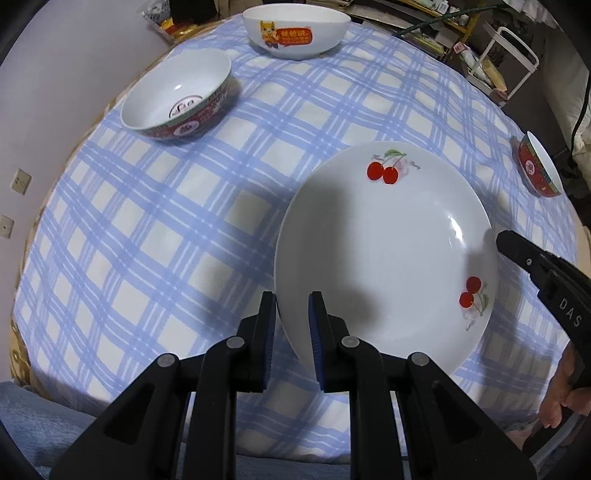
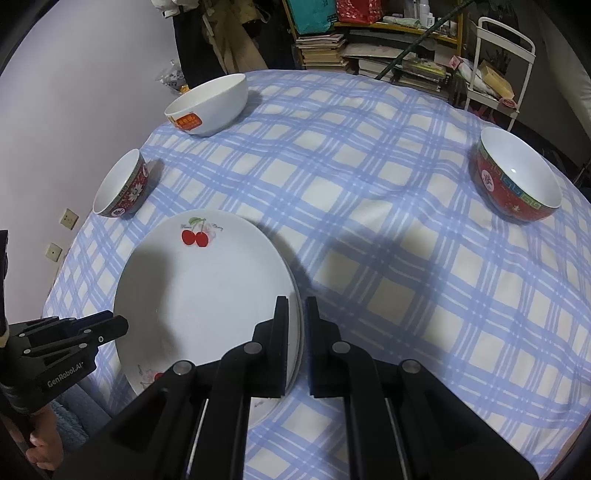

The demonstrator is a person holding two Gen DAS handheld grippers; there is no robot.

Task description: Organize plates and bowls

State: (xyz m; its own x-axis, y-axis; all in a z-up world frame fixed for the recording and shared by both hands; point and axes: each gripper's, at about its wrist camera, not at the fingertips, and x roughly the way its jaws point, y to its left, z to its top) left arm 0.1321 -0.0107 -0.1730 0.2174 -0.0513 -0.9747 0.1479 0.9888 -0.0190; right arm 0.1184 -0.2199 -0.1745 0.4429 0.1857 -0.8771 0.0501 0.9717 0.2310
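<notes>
A white cherry plate (image 1: 384,251) lies on the blue checked tablecloth (image 1: 166,221); in the right wrist view (image 2: 207,295) a second plate's edge shows under it. My left gripper (image 1: 292,317) straddles the plate's near-left rim, jaws slightly apart. My right gripper (image 2: 296,325) straddles the plate's right rim, jaws slightly apart. A red-patterned bowl (image 1: 177,99) sits far left, a white bowl with an orange sticker (image 1: 295,29) at the back, and another red bowl (image 2: 517,181) at the right.
Shelves of books (image 2: 332,48) and a white cart (image 2: 498,66) stand beyond the table's far edge. A pale wall (image 2: 92,74) runs along the left. The tablecloth between the bowls is bare (image 2: 369,184).
</notes>
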